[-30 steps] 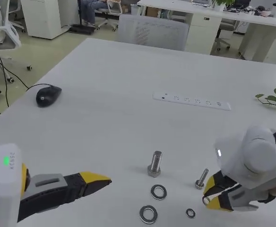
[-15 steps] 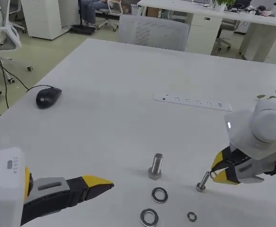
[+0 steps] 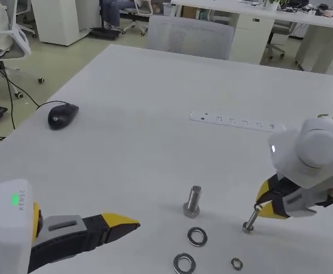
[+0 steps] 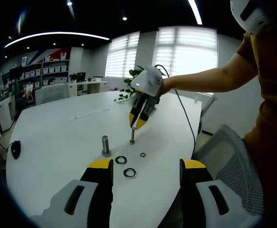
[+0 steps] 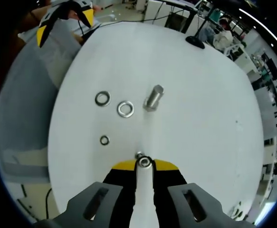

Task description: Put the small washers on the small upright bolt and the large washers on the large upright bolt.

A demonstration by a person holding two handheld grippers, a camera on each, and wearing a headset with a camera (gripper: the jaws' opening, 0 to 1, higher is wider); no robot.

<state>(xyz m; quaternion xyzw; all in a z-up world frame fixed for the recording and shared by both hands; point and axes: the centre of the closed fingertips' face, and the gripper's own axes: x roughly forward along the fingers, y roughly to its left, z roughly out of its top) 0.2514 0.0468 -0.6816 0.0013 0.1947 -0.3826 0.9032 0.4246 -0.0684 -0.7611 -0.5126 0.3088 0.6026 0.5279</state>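
We hold the right hand-held gripper [image 3: 260,206] angled down, clamped on a small washer [image 5: 144,162] right at the top of the small bolt [image 3: 249,220]. Our left hand-held gripper [image 3: 131,224] is level, jaws apart, left of the large bolt [image 3: 193,201]; two large washers [image 3: 197,236] lie flat on the surface [image 3: 143,114].

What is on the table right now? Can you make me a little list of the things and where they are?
right gripper: shut on the held small washer, at the top of the small bolt
left gripper: open, holding nothing
large bolt: upright, bare
large washers: two, flat on the table in front of the large bolt
loose small washer: flat, near the small bolt
farther back: mouse, power strip
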